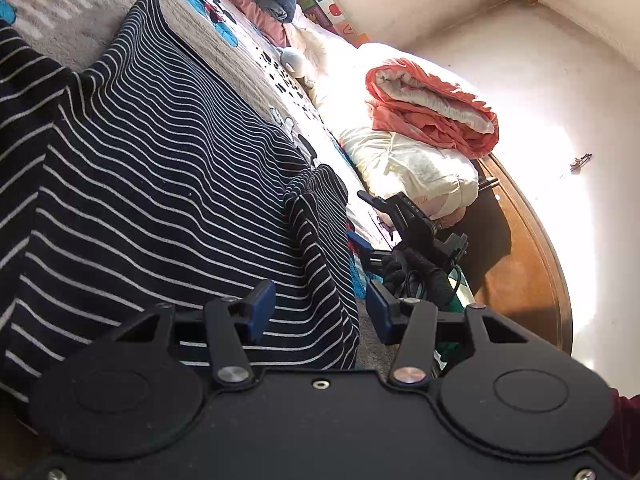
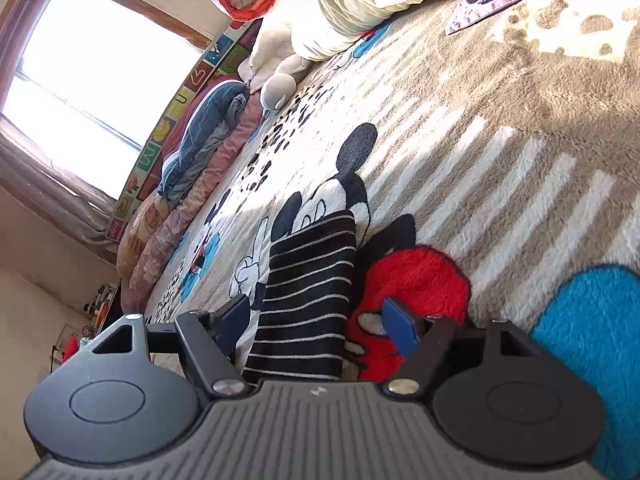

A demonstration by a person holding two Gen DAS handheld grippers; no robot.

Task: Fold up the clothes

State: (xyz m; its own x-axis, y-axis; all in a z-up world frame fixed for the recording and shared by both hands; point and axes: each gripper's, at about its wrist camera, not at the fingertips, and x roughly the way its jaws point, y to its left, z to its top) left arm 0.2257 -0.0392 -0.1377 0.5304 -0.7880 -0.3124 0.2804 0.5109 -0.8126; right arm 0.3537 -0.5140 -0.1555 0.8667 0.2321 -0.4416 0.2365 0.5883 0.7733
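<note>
A black garment with thin white stripes [image 1: 160, 168] lies spread on the plush Mickey Mouse blanket [image 1: 72, 20]. My left gripper [image 1: 320, 312] is open, its blue pads on either side of the garment's lower edge. In the right wrist view one striped sleeve [image 2: 308, 288] runs between the blue pads [image 2: 400, 328] of my right gripper [image 2: 316, 320], which is open around it. The right gripper also shows in the left wrist view [image 1: 412, 236] beside the garment's sleeve end.
A rolled orange and white quilt [image 1: 432, 104] on a cream bundle [image 1: 412, 168] lies at the bed's end. Folded blue and pink bedding [image 2: 200, 148] and a plush toy [image 2: 278, 92] line the window side. A wooden bed frame [image 1: 532, 248] borders the bed.
</note>
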